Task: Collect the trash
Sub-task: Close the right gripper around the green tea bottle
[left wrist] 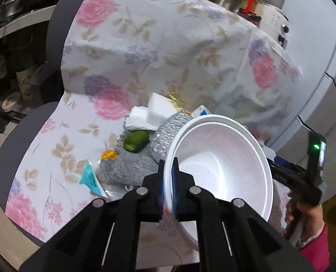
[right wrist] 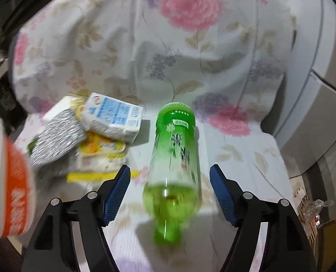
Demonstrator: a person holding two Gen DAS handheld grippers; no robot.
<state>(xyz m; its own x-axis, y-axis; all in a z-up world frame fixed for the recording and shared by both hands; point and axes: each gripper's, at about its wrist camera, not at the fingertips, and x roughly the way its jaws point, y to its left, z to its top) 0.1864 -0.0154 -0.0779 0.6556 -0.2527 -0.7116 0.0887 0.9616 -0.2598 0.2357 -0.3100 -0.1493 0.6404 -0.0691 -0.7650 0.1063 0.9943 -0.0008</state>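
We have our left gripper (left wrist: pixel 168 170) clamped on the rim of a white instant-noodle bowl (left wrist: pixel 220 158) — lifted and tilted above the floral cloth (left wrist: pixel 145 45). Our right gripper (right wrist: pixel 170 188) stands apart around a green plastic bottle (right wrist: pixel 174 149) lying on the cloth, pads clear of it — a litter of wrappers (right wrist: pixel 100 136) just beside.
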